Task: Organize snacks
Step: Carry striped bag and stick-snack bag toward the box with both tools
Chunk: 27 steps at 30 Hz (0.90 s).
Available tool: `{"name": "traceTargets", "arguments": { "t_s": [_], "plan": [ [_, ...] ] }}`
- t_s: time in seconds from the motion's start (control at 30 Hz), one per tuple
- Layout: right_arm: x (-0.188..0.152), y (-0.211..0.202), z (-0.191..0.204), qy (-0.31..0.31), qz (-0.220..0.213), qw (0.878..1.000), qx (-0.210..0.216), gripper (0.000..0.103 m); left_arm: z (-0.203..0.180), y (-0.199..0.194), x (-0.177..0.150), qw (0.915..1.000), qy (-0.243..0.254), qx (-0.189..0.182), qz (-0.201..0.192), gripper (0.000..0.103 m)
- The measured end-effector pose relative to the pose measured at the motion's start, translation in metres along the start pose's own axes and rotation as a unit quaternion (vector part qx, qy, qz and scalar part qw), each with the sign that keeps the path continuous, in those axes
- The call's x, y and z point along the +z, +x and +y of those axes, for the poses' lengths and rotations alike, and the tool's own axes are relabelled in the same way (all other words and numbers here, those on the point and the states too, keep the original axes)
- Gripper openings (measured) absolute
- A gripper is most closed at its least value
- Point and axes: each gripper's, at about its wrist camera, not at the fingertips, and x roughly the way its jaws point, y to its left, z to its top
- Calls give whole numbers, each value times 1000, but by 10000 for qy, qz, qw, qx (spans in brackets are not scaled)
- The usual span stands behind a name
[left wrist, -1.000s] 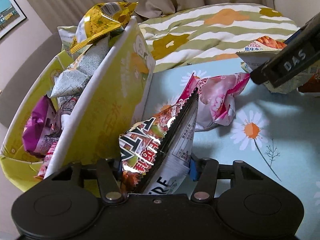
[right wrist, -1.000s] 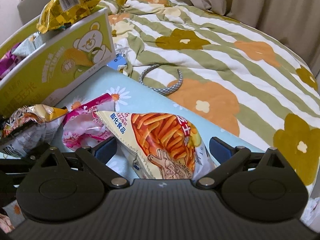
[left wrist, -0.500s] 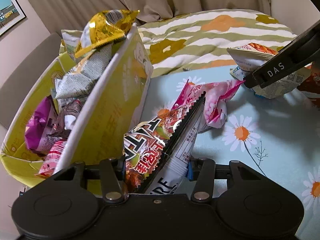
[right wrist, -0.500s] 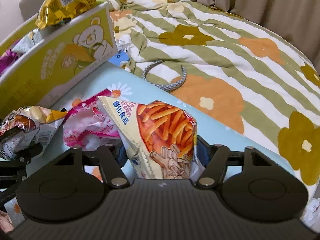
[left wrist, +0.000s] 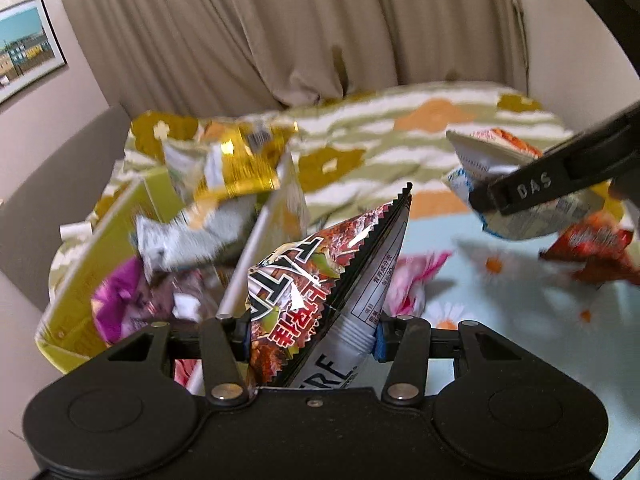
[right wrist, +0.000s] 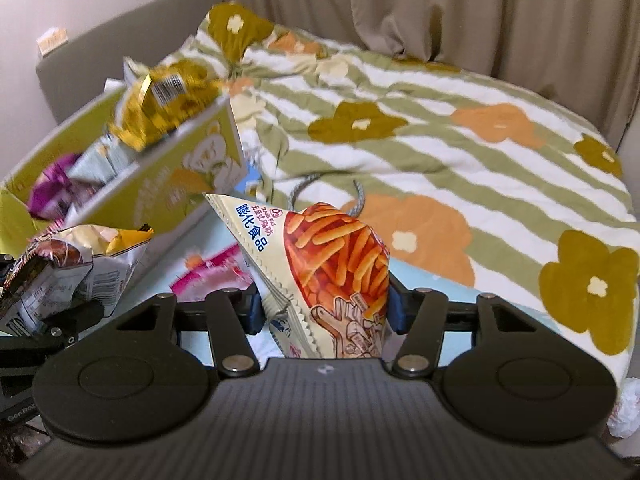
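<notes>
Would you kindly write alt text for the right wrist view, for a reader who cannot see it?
The right gripper is shut on an orange stick-snack bag, lifted above a blue daisy cloth. To its left stands a yellow-green box full of snack packets; a striped floral blanket lies beyond.

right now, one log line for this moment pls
left gripper: shut on dark snack bag | right gripper: shut on orange stick-snack bag | yellow box: holds snacks
</notes>
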Motion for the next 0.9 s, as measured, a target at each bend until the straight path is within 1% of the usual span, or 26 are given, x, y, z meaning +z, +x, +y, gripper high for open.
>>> {"name": "traceTargets", "arguments": {
  "t_s": [0.17,0.27,0.5,0.6,0.7,0.9],
  "plan": [
    [8,-38,15,34,-339,9994,-50,70,13,-31,12,9993,-104,-24,-372,54],
    [14,-58,27,28,-541,9985,-4,70,27,-46,18,9982,-159,49,-575,54],
    [32,-85,68,-4,-955,9952,224,70,74,-64,33,9951,-353,172,-905,54],
    [43,-89,87,6,-1094,9936,278,70,99,-64,35,9939,-408,204,-1008,54],
    [54,-88,111,16,-1218,9922,266,70,130,-56,37,9933,-411,178,-1061,54],
    [81,-71,164,235,-1236,9919,178,70,192,-29,45,9946,-353,-19,-979,54]
  ]
}}
